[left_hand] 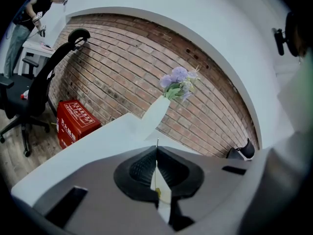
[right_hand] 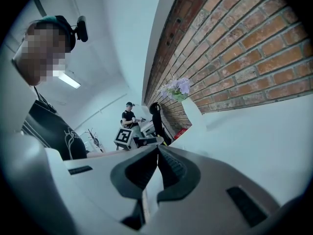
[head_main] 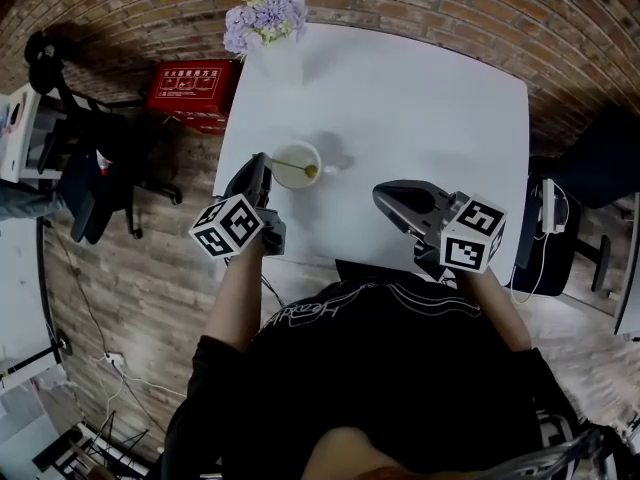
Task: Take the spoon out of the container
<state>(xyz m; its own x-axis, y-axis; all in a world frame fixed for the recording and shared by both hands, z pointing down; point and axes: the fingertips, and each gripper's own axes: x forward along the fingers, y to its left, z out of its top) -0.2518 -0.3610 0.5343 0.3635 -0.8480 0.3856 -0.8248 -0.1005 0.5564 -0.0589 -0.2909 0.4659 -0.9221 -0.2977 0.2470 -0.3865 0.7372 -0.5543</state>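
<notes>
A white cup stands on the white table, left of centre. A thin spoon lies across its mouth, with a yellow-green end toward the right rim. My left gripper is at the cup's left rim. In the left gripper view the jaws are pressed together on the thin spoon handle, whose tip sticks up just past them. My right gripper hovers over the table to the right of the cup, apart from it. In the right gripper view it is shut with nothing in it.
A white vase of purple flowers stands at the table's far left corner. A red box and a black office chair are on the wooden floor to the left. Another dark chair is to the right. A brick wall runs behind.
</notes>
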